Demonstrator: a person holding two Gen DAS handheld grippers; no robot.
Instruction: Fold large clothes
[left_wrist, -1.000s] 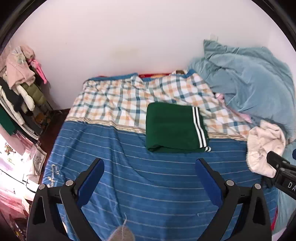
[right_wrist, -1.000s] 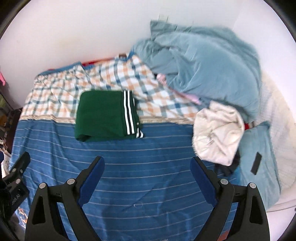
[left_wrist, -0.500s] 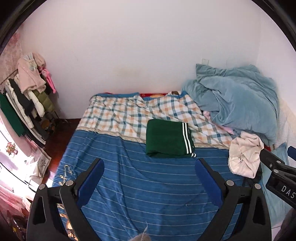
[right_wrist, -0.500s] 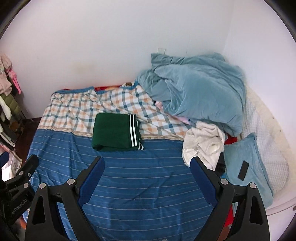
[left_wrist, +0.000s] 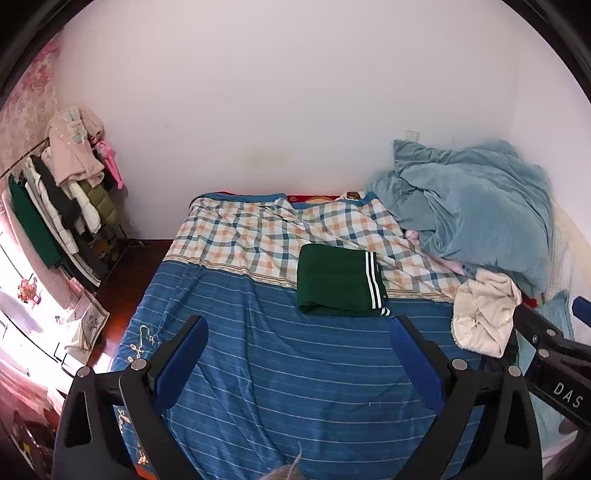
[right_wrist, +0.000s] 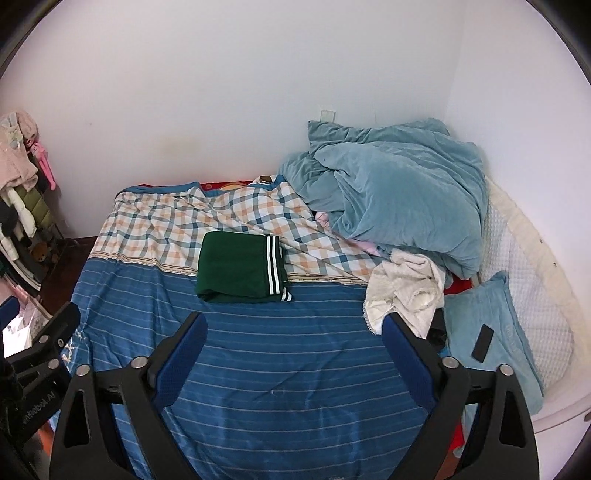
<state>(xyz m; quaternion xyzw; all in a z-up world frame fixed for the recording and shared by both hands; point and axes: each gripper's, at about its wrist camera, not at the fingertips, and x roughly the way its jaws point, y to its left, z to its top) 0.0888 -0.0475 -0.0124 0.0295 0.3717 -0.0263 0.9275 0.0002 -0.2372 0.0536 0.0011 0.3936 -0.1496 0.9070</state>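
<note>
Green garment (left_wrist: 340, 280) sits folded into a neat rectangle, white stripes along its right edge, lying across the seam where the plaid section of the bedspread (left_wrist: 258, 236) meets the blue striped part (left_wrist: 295, 369). Nothing touches it. Over the last second you've pulled both grippers up and back: the garment looks smaller and farther off than a second ago, and more wall and room show now. That reads as fold done, hands retreating.

Left gripper (left_wrist: 297, 350): jaws spread wide, nothing between them, well clear of the garment. Right gripper (right_wrist: 291, 347): same, jaws apart and empty, hovering over the blue stripes.

To the right of the garment, a crumpled cream garment (right_wrist: 402, 291) lies at the foot of the heaped blue-grey duvet (right_wrist: 399, 192), near your right gripper's right finger. Likely your next piece, if more folding is wanted; it's bunched, so you'd need to shake it flat first. A pale blue pillow (right_wrist: 491, 332) lies beyond it, and a clothes rack (left_wrist: 62, 199) stands far left.
</note>
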